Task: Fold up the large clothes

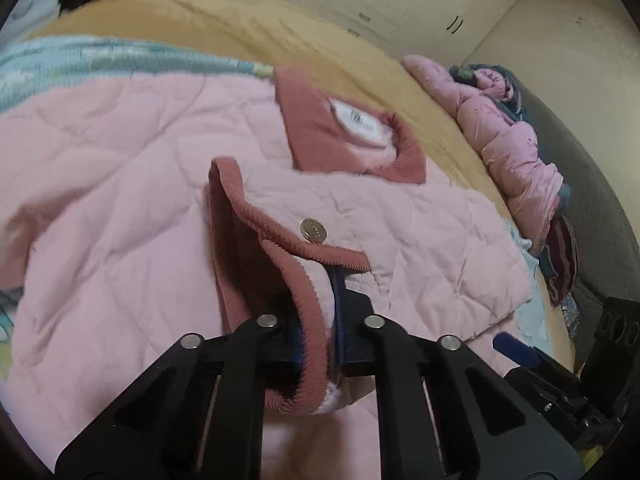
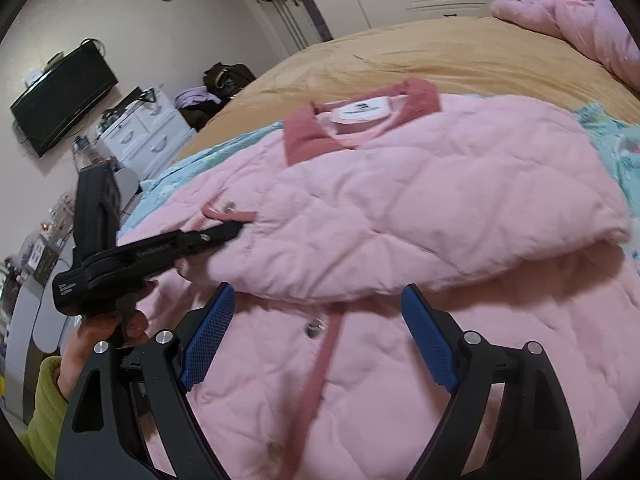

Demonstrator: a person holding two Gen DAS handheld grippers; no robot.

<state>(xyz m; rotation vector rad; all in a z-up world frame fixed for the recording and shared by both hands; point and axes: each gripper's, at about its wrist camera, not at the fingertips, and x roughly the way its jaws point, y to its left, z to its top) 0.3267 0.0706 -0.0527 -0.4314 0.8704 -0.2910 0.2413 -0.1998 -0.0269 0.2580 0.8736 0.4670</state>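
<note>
The left gripper [image 1: 318, 344] is clamping its blue-padded fingers [image 1: 338, 300] on the dusty-rose corduroy cuff [image 1: 280, 264] of the pink quilted jacket [image 1: 120, 184], with the cuff's trim bunching up between the two fingers and curling back toward the camera. Just ahead of the fingertips a round metal snap button [image 1: 313, 229] is sitting on the sleeve, and farther ahead the rose collar [image 1: 320, 132] with its white label [image 1: 358, 122] is lying flat. The jacket is lying spread on a mustard bedspread [image 1: 240, 28], partly over a light blue patterned sheet [image 1: 100, 56]; beyond the fingers to the right, a second pink puffy coat [image 1: 512, 148] is lying heaped along the bed's edge. In the right wrist view, the right gripper [image 2: 318, 332] is hovering with its blue pads [image 2: 210, 336] spread wide apart, gripping nothing, over the jacket's front placket [image 2: 320, 360], where another snap [image 2: 314, 327] is showing between the fingers. Ahead of them a folded-over sleeve or side panel (which one is hard to tell) is lying across the jacket's body. Off to the left of the right fingers, the left gripper [image 2: 236, 229] is appearing as a black tool reaching in to the cuff, held by a bare hand [image 2: 100, 340] in a yellow-green sleeve [image 2: 44, 408]. A wall-mounted television [image 2: 64, 100] and a white dresser [image 2: 144, 132] are standing far to the left.
</note>
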